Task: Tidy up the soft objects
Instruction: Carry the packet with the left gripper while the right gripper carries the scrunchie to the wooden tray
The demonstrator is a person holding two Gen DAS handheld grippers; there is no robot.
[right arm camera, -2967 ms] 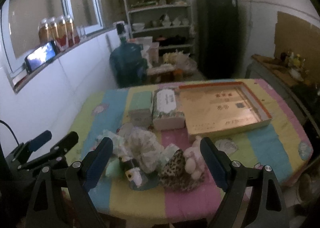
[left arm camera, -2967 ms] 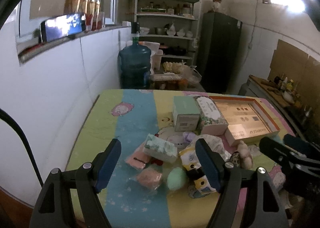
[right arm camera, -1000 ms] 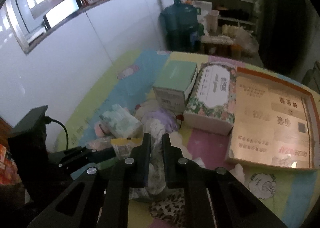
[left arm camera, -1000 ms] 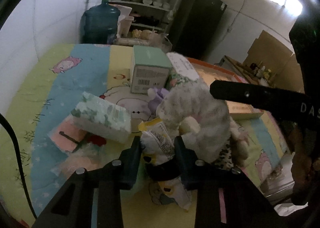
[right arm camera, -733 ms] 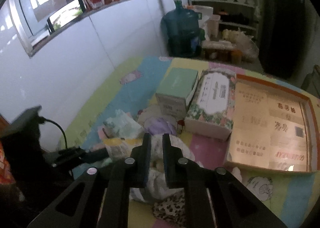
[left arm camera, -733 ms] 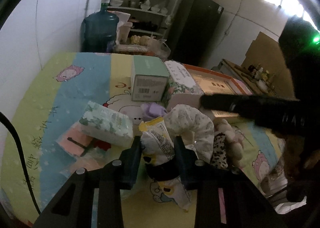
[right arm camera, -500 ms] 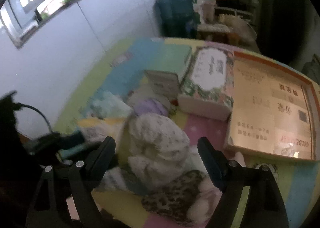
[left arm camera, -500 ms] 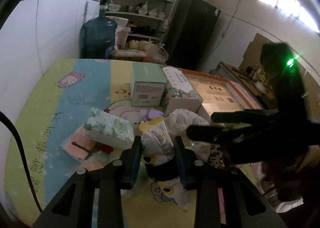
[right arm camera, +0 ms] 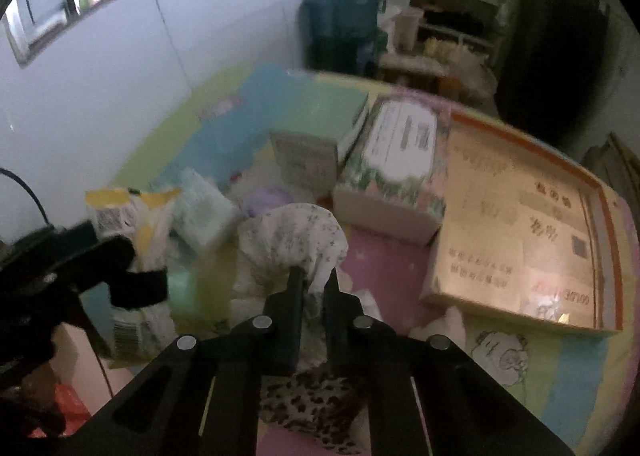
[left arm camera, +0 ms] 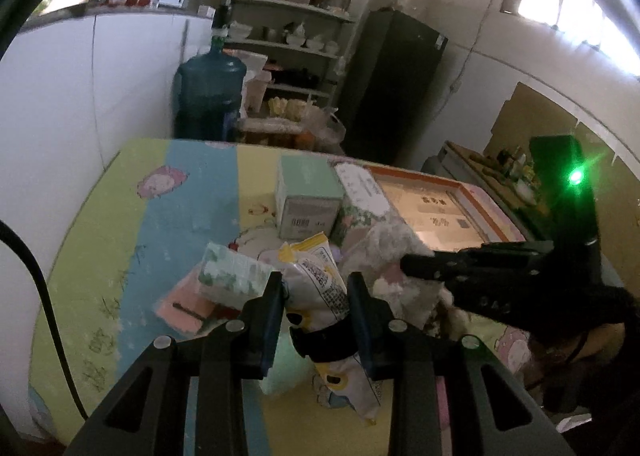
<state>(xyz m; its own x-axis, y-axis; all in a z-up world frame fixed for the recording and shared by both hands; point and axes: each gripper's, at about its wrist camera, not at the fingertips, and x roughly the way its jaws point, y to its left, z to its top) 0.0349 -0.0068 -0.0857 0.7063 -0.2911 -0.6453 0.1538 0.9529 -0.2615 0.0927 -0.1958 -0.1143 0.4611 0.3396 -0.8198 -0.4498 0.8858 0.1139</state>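
Yellow-white snack pouch (left arm camera: 320, 276) clamped between the pads of the left tool (left arm camera: 316, 296), lifted off the pile, a black band around its middle. White floral cloth bundle (right arm camera: 296, 240) pinched by the right tool (right arm camera: 311, 284), whose jaws have just been closing and now stand nearly together on the fabric; the bundle looks raised a bit above the heap, though blur makes that hard to confirm. Under and around them on the striped cartoon-print table (left arm camera: 120, 215): mint patterned tissue pack (left arm camera: 232, 276) just left of the pouch, pink pack (left arm camera: 180, 308) beside it, pale green round item (left arm camera: 280, 368) under the left tool, leopard-print soft piece (right arm camera: 312, 400) below the right tool, purple item (right arm camera: 268, 199) behind the cloth. Further back, green box (left arm camera: 308, 191) touching a floral tissue box (right arm camera: 396, 167), then a shallow orange-rimmed tray (right arm camera: 600, 215) to the right. Blue water jug (left arm camera: 208, 91) and shelves (left arm camera: 296, 15) beyond the table.
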